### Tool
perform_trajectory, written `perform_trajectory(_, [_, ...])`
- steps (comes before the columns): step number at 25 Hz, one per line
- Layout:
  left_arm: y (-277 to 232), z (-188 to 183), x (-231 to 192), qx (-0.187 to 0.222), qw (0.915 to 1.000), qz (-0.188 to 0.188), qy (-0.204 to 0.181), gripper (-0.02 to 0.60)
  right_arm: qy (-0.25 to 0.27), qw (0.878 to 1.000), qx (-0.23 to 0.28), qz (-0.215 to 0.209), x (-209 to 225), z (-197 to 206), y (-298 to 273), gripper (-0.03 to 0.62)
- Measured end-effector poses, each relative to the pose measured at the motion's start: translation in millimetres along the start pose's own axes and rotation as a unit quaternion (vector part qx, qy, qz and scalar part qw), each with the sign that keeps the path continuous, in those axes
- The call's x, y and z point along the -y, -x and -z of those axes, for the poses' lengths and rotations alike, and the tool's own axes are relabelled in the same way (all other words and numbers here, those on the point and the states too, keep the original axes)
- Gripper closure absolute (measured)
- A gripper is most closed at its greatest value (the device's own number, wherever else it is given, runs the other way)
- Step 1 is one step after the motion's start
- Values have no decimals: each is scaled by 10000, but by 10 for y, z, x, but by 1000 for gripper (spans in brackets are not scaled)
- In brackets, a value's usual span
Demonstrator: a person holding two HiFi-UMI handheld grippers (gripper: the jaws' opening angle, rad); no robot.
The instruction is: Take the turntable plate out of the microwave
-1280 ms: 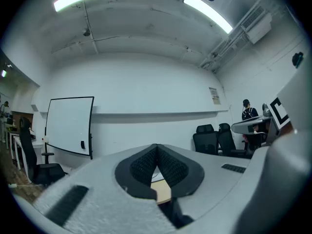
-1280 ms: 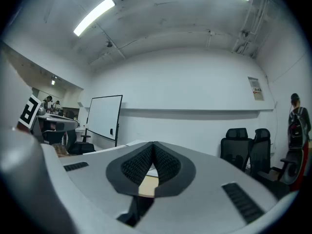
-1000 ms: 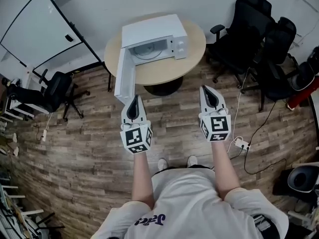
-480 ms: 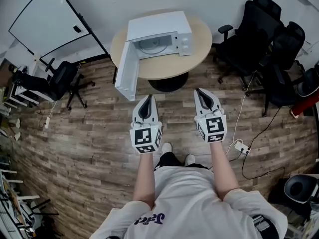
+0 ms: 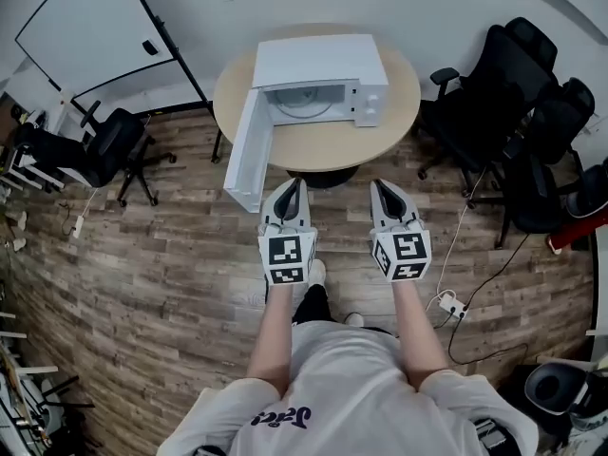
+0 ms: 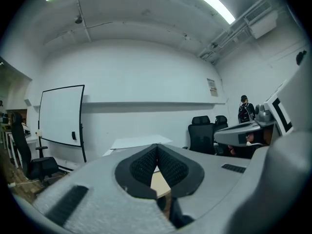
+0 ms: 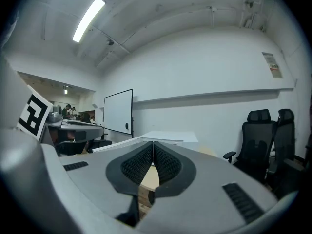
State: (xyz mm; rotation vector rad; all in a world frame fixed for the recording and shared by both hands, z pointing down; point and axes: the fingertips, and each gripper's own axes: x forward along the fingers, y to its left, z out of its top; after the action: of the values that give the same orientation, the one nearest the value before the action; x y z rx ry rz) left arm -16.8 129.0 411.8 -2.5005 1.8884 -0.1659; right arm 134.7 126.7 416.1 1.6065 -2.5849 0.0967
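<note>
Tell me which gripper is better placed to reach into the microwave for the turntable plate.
Left, probably. The left gripper points at the open cavity where the turntable plate lies; the right gripper faces the control panel. Both are shut and short of the table.

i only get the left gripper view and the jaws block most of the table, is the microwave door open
Observer: Yes. In the head view the microwave sits on the round table with its door swung wide open toward the person's left.
Operator: is the plate inside
Observer: Yes, the turntable plate lies flat in the cavity, with nothing touching it.
Operator: and the right gripper, holding anything
Observer: No. The right gripper is shut with nothing between its jaws. It is held level beside the left gripper, and both point at the microwave.
</note>
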Motion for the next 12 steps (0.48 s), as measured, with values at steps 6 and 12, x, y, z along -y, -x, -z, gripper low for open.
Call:
perform_trajectory(6, [-736,-67,-419,-20,9996,253,99,568,-20,10000,-51,-63,2,-156,-818,579])
perform_trajectory(12, [-1332,84,-787,-45,9985,398,386,568,-53,9995,-288,-143,6,-65,-1543,579])
